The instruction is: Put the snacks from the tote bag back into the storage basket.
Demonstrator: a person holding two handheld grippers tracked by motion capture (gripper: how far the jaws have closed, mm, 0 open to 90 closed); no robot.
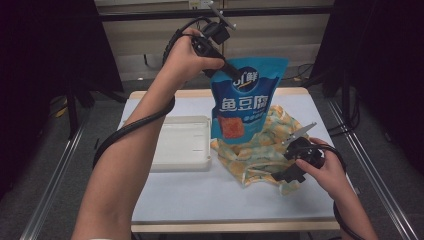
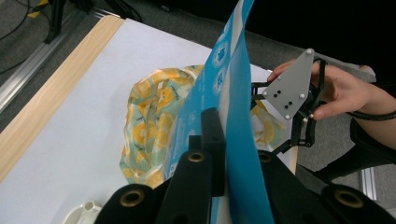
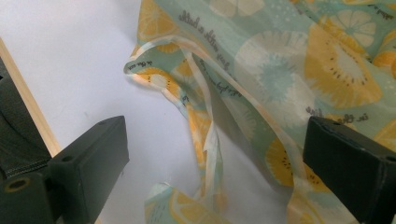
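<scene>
A blue snack pouch [image 1: 245, 102] with white lettering hangs upright above the table, its lower edge over a lemon-print cloth bag [image 1: 260, 155]. My left gripper [image 1: 231, 74] is raised at the far side and shut on the pouch's top left corner; in the left gripper view the jaws [image 2: 233, 154] clamp the blue film [image 2: 233, 84] edge-on. My right gripper [image 1: 280, 176] rests low at the cloth bag's near right edge. In the right gripper view it [image 3: 215, 154] stands open, wide apart, with the bag's fabric [image 3: 289, 70] and a thin strap [image 3: 210, 135] lying between the jaws, untouched.
A white rectangular tray [image 1: 182, 145] lies left of the cloth bag on the pale blue table [image 1: 200, 195], which has a wooden rim. Metal rails run along the floor on both sides. Dark curtains stand left and right.
</scene>
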